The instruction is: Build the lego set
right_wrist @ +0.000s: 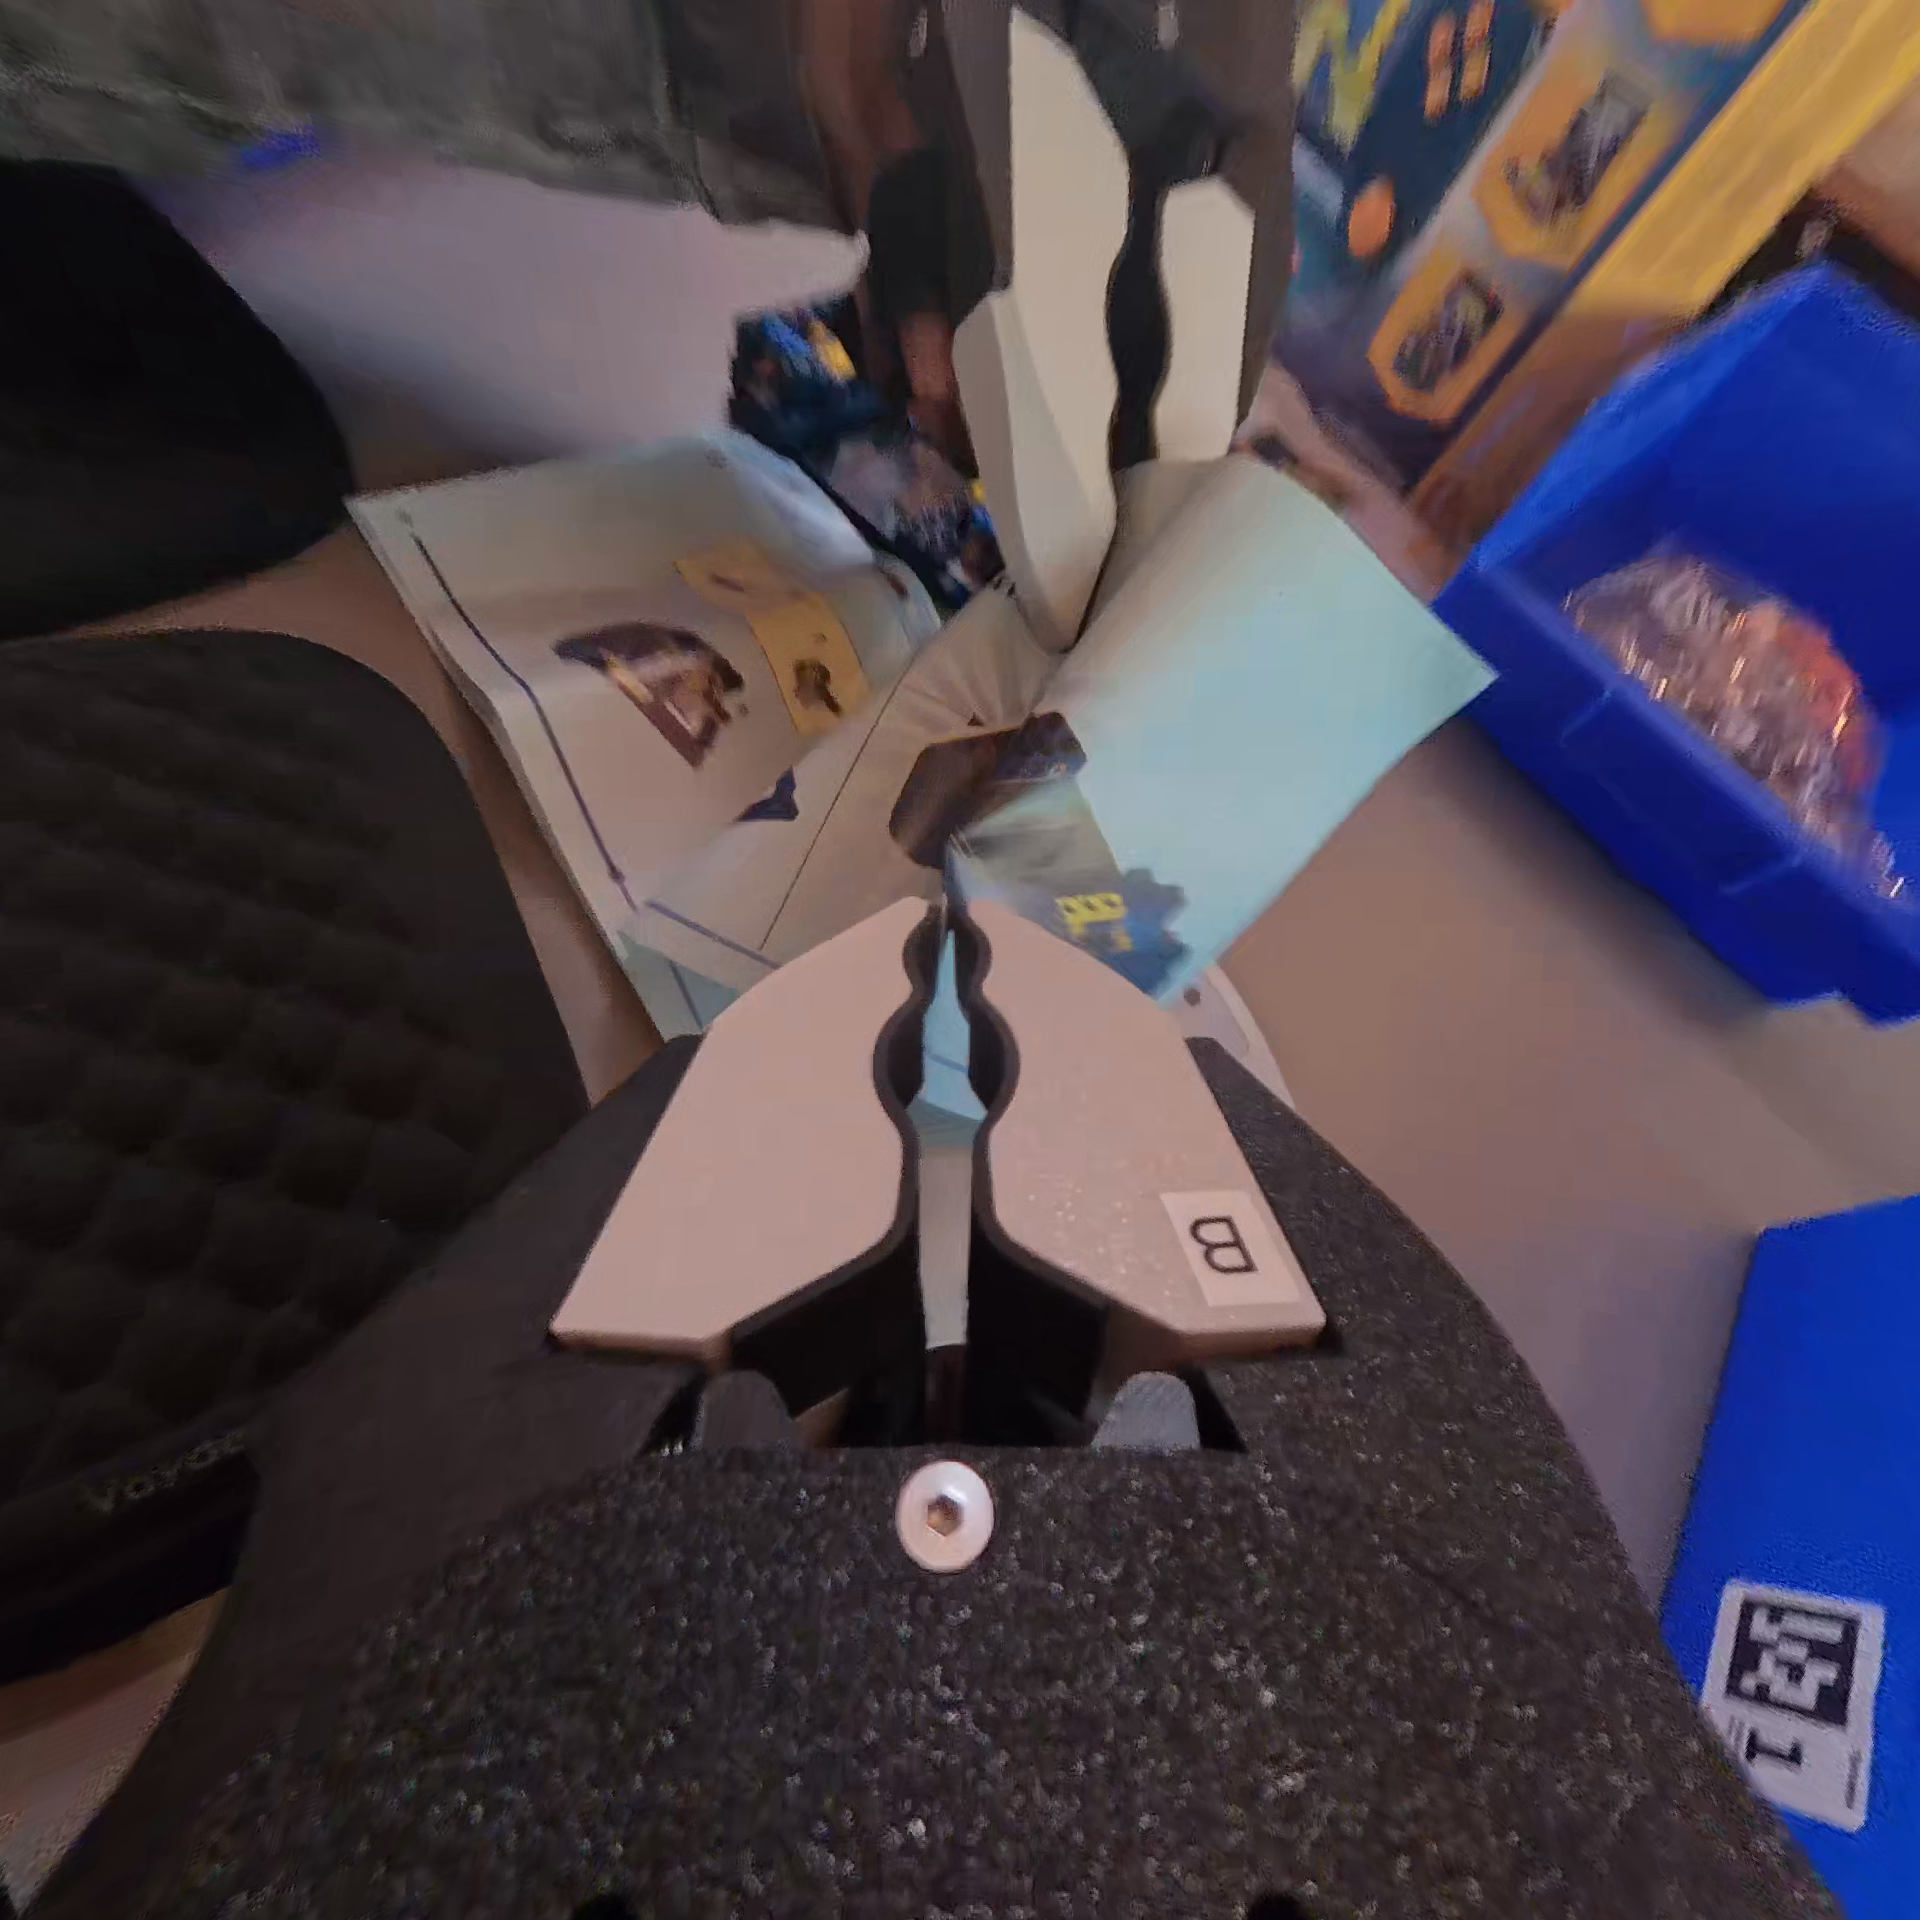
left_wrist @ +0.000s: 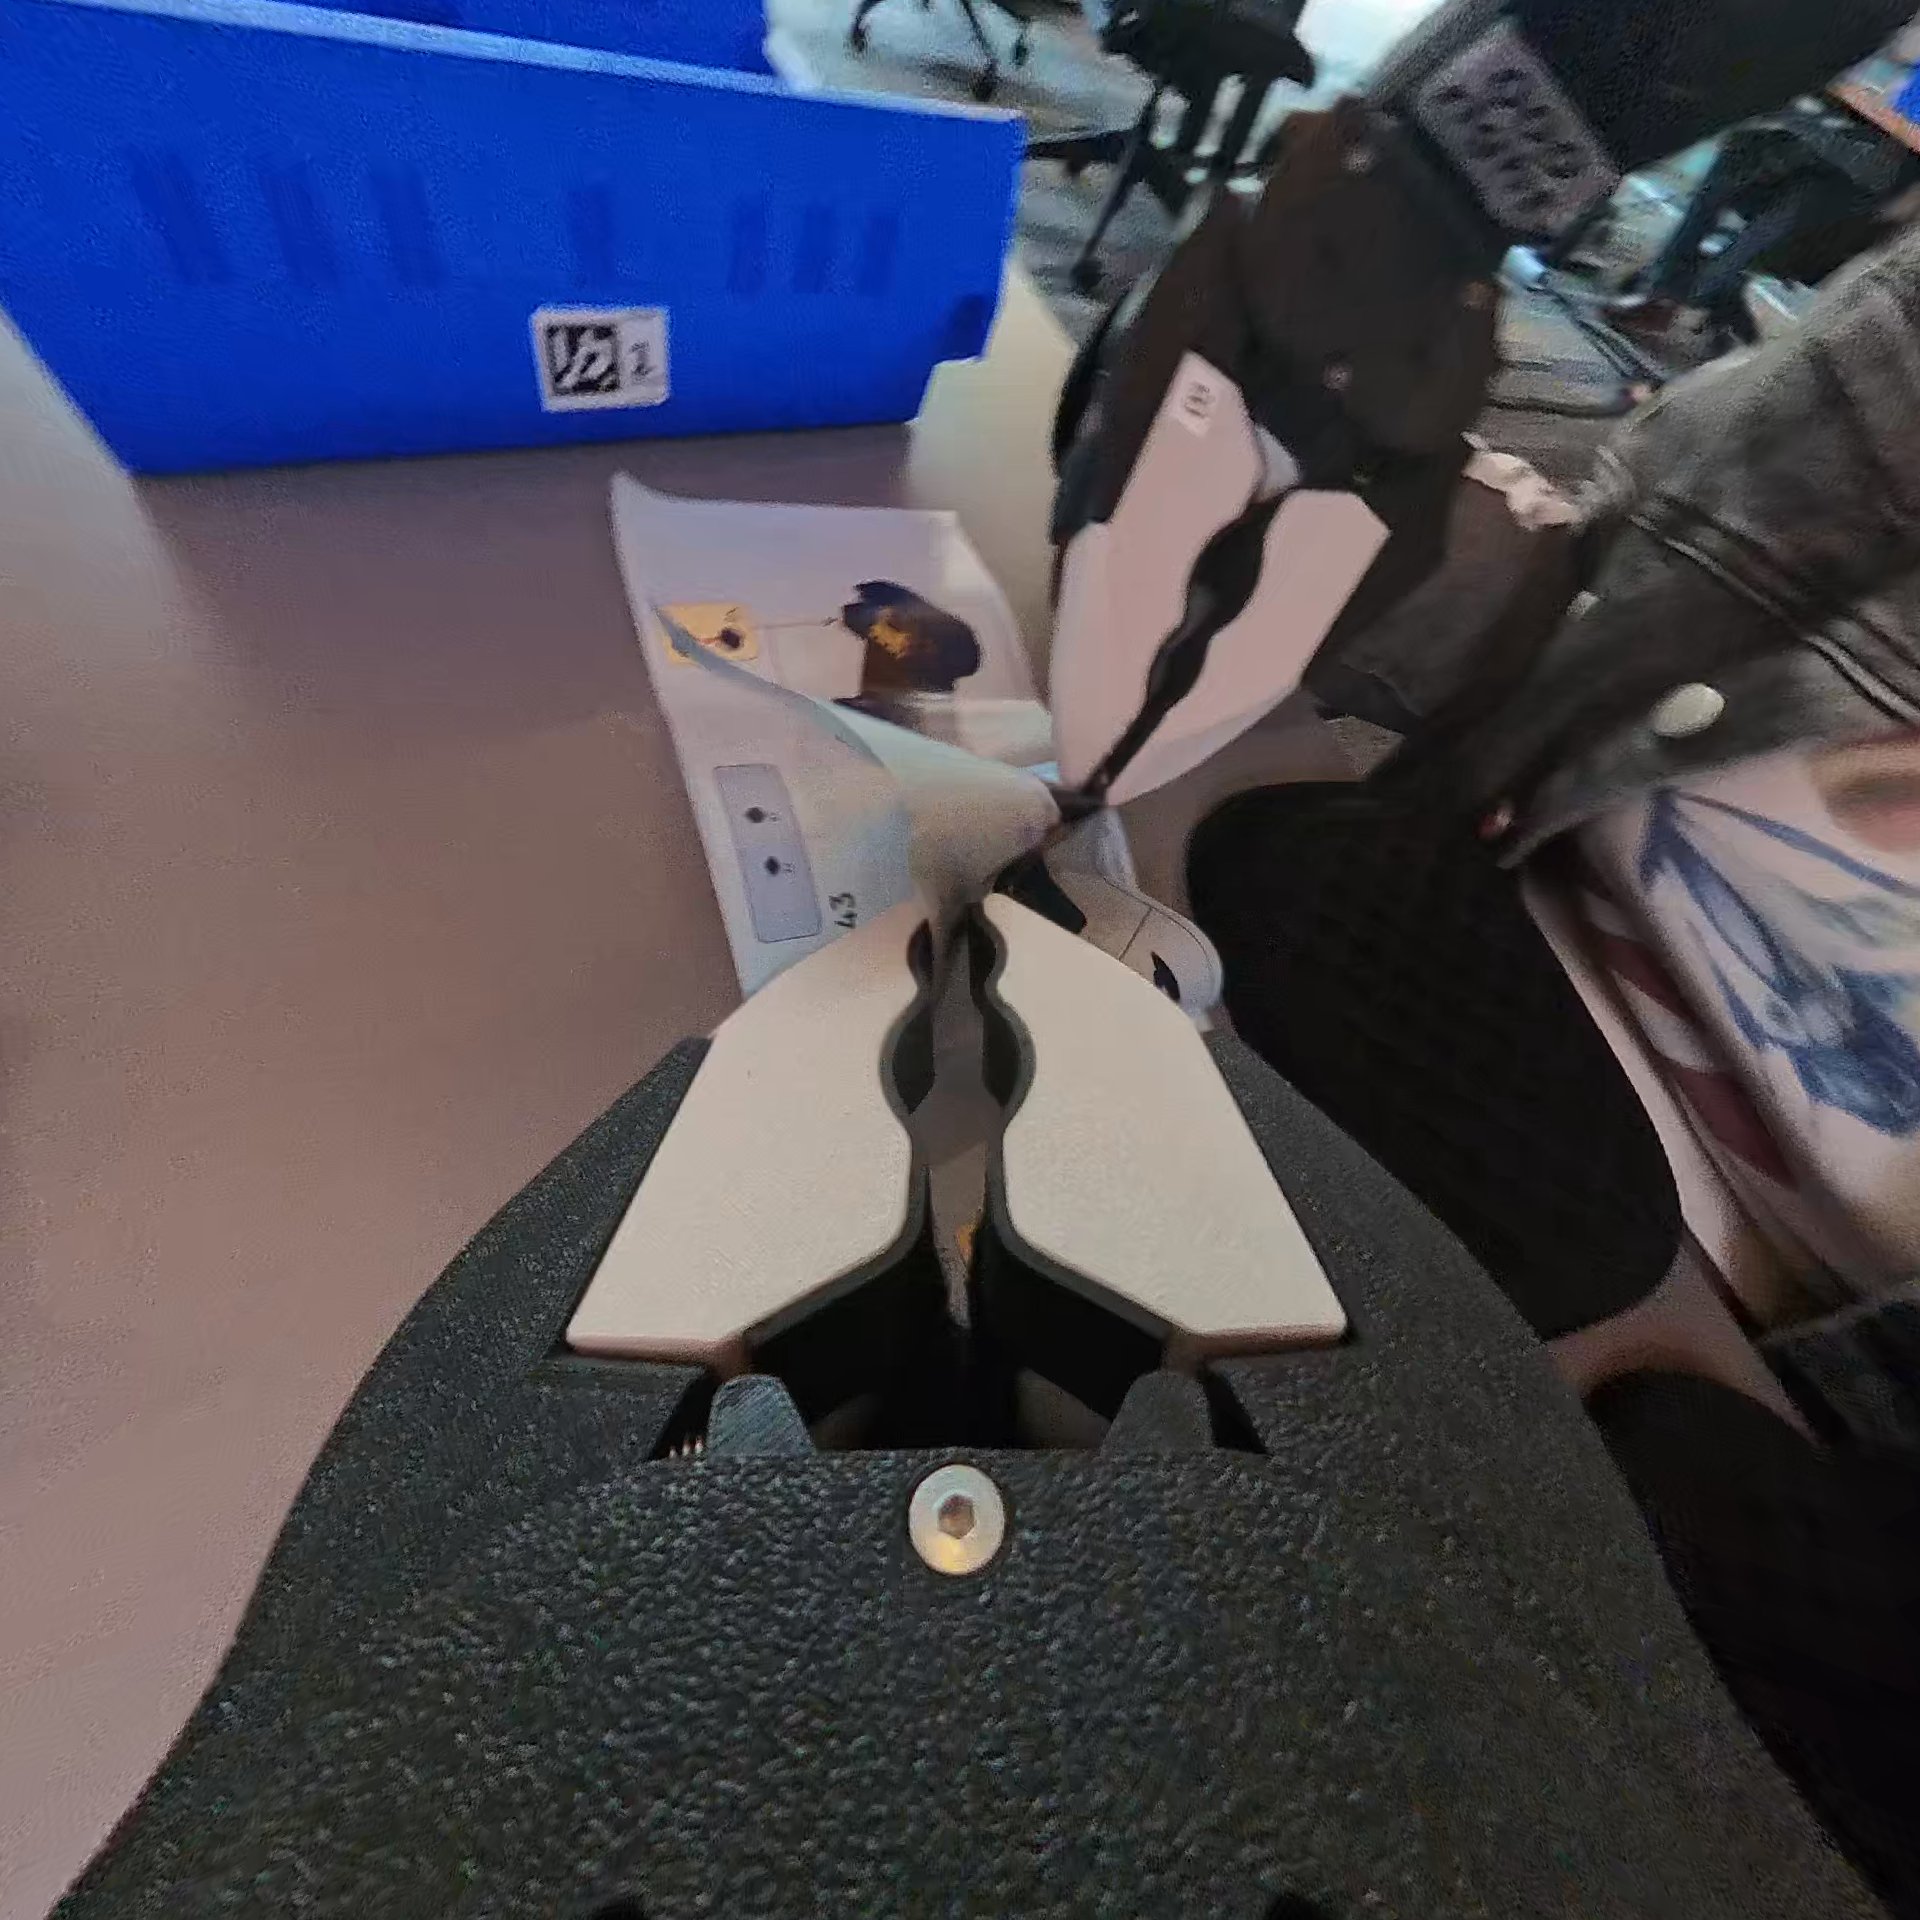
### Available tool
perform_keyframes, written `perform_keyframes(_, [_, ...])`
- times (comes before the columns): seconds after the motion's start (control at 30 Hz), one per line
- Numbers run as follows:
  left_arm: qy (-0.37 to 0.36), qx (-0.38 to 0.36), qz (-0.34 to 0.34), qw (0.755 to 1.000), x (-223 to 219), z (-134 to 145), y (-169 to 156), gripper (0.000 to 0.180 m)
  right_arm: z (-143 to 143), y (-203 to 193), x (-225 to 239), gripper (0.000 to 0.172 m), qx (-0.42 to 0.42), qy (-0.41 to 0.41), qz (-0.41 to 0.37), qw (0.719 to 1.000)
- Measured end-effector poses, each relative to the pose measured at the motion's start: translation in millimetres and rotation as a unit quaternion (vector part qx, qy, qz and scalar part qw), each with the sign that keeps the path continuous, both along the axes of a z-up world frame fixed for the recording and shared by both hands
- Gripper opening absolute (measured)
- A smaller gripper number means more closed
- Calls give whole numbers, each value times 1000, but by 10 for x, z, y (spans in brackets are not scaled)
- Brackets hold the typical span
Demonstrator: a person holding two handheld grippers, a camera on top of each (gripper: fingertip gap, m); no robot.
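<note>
1. Left wrist view
   - The left gripper is clenching a lifted page. The thin sheet is running edge-on down the slot between its two pale fingers, and they are closing tight on it.
   - The page is rising off an open booklet, which is lying flat near the right edge of the table.
   - The right gripper is coming in from above. Its tips are meeting on the far end of what looks like the same raised leaf, so the sheet is bowing between the two tools.
   - A blue bin with a marker sticker is standing well apart, toward the table's far left corner.
   - A black quilted pad is lying just off the right edge. A person's dark sleeve is showing behind it.
   - The leaf is standing up and pinched at two places. It is not lying down on either side of the booklet.

2. Right wrist view
   - The right gripper is pinching a pale blue page. The paper's edge is showing in the narrow gap between its fingers, with the page fanning out to the right of the tips.
   - The left gripper is reaching down from the top with its tips on the crease where this page is curling up. Blur is hiding exactly how they grip there.
   - The rest of the booklet is resting open on the table, and its left-hand spread is lying flat.
   - A blue bin holding something shiny and crinkled is sitting near the table's right edge. A second blue bin is standing nearer the camera, and a colourful box is behind them.
</note>
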State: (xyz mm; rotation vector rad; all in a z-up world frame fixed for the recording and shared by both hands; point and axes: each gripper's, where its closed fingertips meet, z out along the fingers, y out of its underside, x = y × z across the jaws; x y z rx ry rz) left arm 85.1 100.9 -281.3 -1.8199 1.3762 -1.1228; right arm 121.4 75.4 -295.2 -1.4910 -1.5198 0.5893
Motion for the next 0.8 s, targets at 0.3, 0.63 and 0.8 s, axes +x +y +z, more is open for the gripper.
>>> perform_keyframes(0.3, [86,159,-38,983,-494,13,-500,21,312,-17,317,30,-120,81,70,987])
perform_keyframes(0.63, [212,299,289,884,-1046,483,-275,28,-598,-272,-238,0,-127,-175,190,958])
perform_keyframes(0.8, [230,324,353,847,-1187,696,-539,29,-465,-297,-311,1,-127,-148,224,955])
